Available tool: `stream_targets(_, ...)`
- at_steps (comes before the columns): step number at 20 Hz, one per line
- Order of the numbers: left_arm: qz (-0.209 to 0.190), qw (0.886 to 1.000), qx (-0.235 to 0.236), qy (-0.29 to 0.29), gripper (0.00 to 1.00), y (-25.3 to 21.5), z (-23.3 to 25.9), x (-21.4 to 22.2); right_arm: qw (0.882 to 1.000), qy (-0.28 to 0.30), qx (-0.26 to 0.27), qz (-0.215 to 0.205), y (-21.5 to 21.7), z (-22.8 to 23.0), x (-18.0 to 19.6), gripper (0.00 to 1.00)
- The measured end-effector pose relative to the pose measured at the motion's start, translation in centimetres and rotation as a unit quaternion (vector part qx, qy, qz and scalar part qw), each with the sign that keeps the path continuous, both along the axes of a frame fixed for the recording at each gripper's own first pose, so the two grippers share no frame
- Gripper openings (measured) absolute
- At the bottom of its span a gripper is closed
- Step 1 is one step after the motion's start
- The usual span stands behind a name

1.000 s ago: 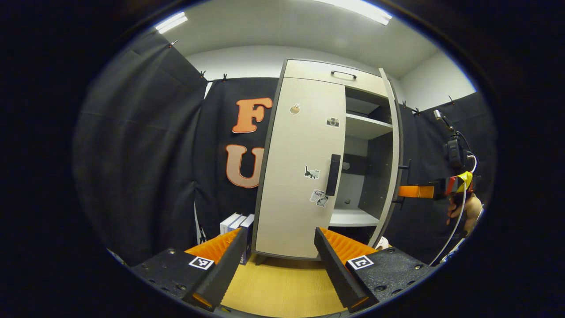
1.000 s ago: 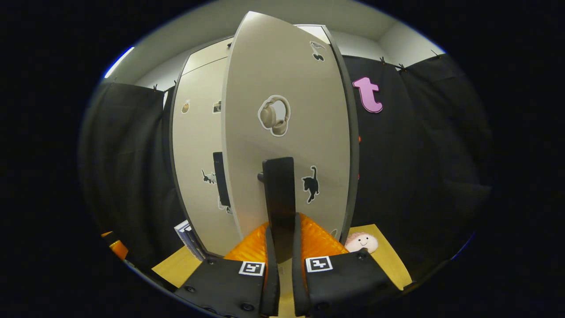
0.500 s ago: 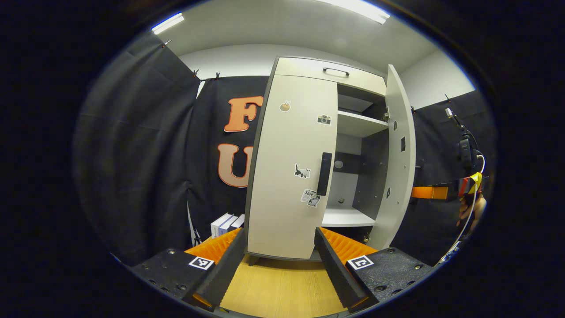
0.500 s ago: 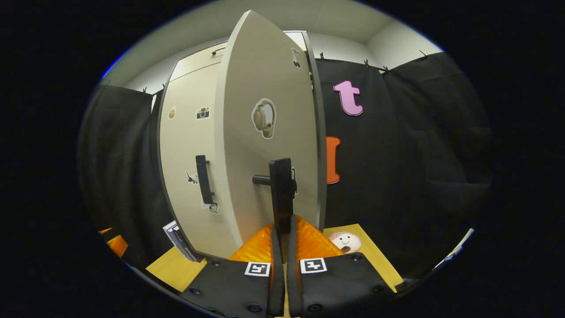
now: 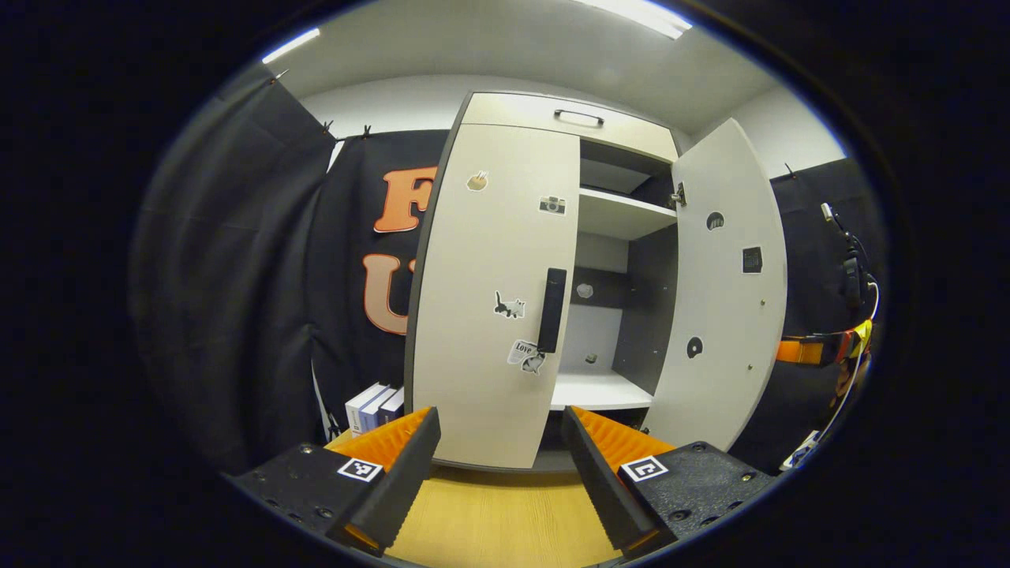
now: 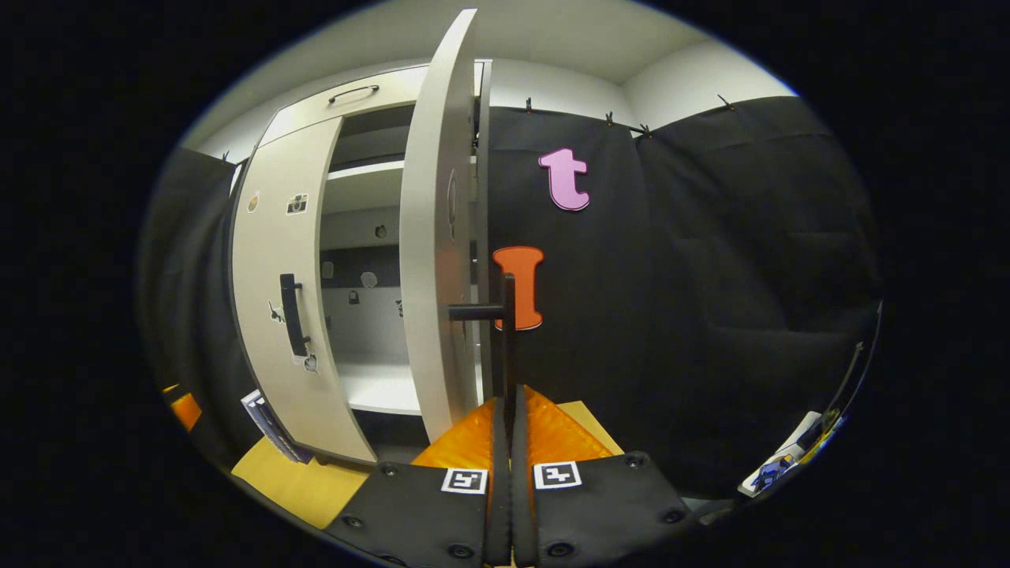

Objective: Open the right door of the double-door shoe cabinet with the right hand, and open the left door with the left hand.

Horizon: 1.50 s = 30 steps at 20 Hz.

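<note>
White shelves (image 5: pixel 596 390) sit bare behind the open right door (image 5: pixel 722 292), its handle (image 6: pixel 505 331) pinched by the right gripper (image 6: pixel 505 442); the left gripper (image 5: pixel 497 465) is spread.

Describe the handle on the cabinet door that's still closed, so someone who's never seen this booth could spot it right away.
Find the tall beige shoe cabinet against the black cloth wall. Its left door is shut, while the right door stands swung open. The handle is the upright black bar at mid-height by that shut door's inner edge, just right of a small cat sticker.
</note>
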<state>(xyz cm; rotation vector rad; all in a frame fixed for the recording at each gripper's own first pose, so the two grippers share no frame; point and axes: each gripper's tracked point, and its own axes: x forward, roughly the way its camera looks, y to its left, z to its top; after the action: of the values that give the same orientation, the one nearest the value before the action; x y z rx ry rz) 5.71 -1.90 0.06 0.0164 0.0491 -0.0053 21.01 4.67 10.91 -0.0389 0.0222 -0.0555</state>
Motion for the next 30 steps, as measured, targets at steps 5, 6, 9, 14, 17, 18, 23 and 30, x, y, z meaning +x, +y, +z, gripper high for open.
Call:
stream_targets(5, -0.008, 1.0, 0.002, 0.0, 0.94, -2.0, 0.3, 1.7, 0.999, 0.004, 0.025, 0.024, -0.5, -0.3, -0.6, 0.08)
stream_targets(6, -0.01, 1.0, -0.001, 0.002, 0.94, -2.3, 0.2, 2.0, 0.999, 0.006, 0.029, 0.027, -0.5, -0.3, -0.8, 0.09)
stream_targets(9, -0.011, 1.0, -0.005, 0.006, 0.94, -3.1, 0.2, 3.0, 0.998, 0.011, 0.043, 0.034, -0.4, -0.6, -1.3, 0.09)
stream_targets(14, -0.011, 1.0, 0.003, 0.0, 0.94, -4.0, 1.0, 5.1, 1.0, -0.003, 0.023, -0.008, -2.6, -0.4, -2.8, 0.09)
stream_targets(17, -0.015, 1.0, -0.002, 0.001, 0.94, -4.8, 1.2, 7.1, 1.0, -0.014, 0.015, -0.016, -3.4, 0.0, -3.8, 0.1)
stream_targets(18, -0.016, 1.0, -0.003, 0.001, 0.94, -5.1, 1.3, 7.8, 1.0, -0.016, 0.013, -0.019, -3.6, 0.1, -4.1, 0.1)
stream_targets(23, -0.02, 1.0, 0.013, -0.017, 0.92, -6.8, 3.3, 12.1, 0.999, -0.011, 0.018, -0.028, -4.8, -0.2, -4.3, 0.3)
stream_targets(30, -0.008, 0.999, 0.035, -0.013, 0.94, -6.4, 3.1, 18.7, 0.999, -0.015, 0.017, -0.039, -6.2, 0.3, -4.6, 0.72)
